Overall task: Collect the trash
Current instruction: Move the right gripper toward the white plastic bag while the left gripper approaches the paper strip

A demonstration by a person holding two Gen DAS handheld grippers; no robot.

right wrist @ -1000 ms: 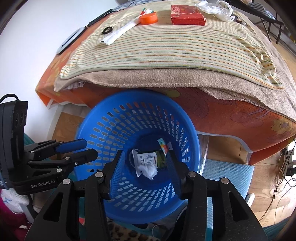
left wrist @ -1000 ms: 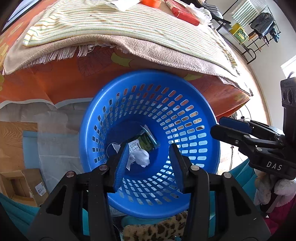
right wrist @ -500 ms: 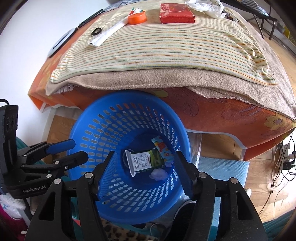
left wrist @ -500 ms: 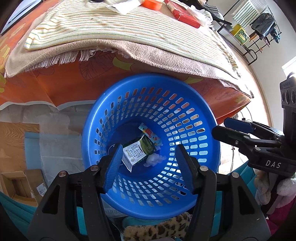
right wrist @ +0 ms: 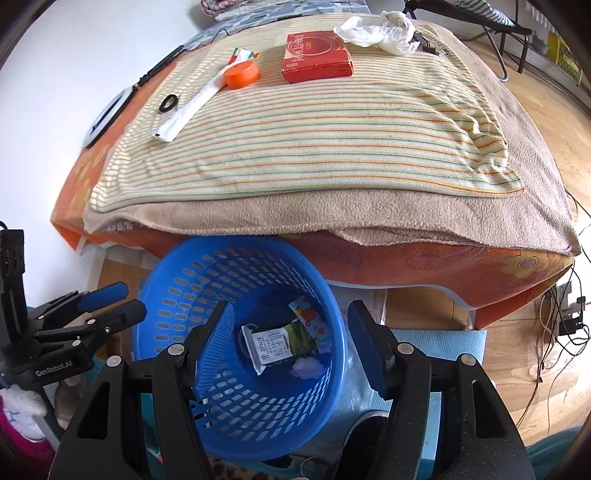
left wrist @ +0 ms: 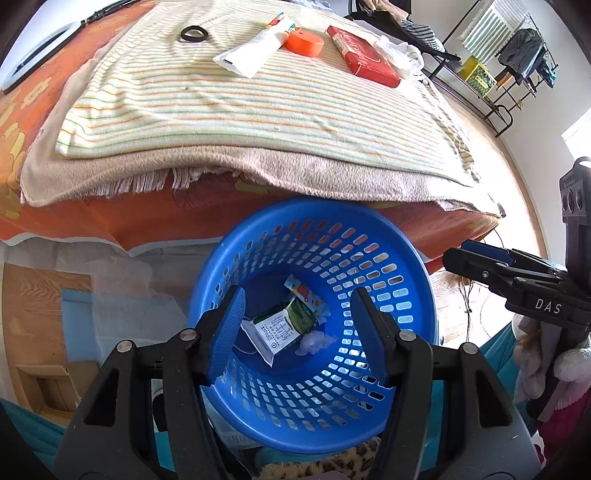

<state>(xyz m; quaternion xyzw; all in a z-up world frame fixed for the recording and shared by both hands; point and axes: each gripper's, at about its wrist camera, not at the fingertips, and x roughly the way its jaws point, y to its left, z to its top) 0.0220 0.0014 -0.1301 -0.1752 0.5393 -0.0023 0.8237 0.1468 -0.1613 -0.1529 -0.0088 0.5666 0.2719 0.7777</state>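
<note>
Both of your grippers hang over the round blue perforated plastic basket (left wrist: 314, 325), jaws spread wide and holding nothing: the left gripper (left wrist: 297, 334) and the right gripper (right wrist: 291, 343) each frame the basket's floor between their blue pads. Down there lie a green and white milk carton pouch (right wrist: 279, 345), a small colourful wrapper (right wrist: 308, 319) and a crumpled white tissue wad (right wrist: 306, 367).

The rest of the trash sits well apart, up on the striped cream towel (right wrist: 314, 140) covering the bed. You have a crumpled white plastic bag (right wrist: 376, 31) at the far edge, beside the flat red cardboard box (right wrist: 316, 57), then the orange round lid (right wrist: 242, 75) resting on a long white flattened tube wrapper (right wrist: 194, 107), and a small black ring (right wrist: 168, 102) near it.

Judging by looks, the bag is weightless and soft, so pinch a raised fold and expect it to trail. The box is stiff and light; take it across a short edge, since it lies flat. The tube wrapper is limp and probably slick, so close on its middle where it humps off the towel
</note>
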